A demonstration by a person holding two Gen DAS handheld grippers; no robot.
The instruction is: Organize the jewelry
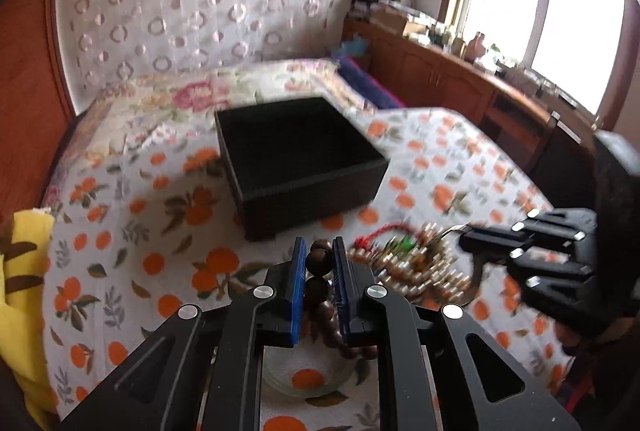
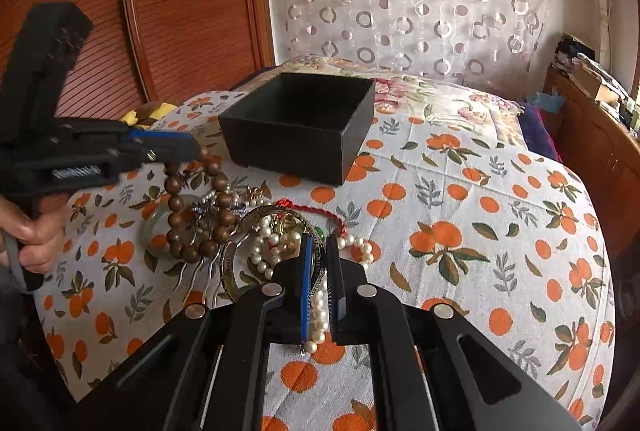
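Left gripper (image 1: 319, 263): jaws narrow, clamped on the wooden bead bracelet (image 1: 318, 273); its loop hangs from the tips over a glass dish (image 2: 154, 231).

Right gripper (image 2: 319, 263): jaws narrow around a metal bangle (image 2: 316, 271), pearl strand (image 2: 318, 307) between the pads too; cannot tell which is gripped.

Black box (image 1: 296, 151) ahead of both jaw pairs, top open, near rim unobstructed. Bare orange-print cloth (image 2: 460, 231) right of the right jaws.

Only the right view shows the bracelet's full loop and the hair fork (image 2: 196, 271); in the left view the jewelry pile is blurred.
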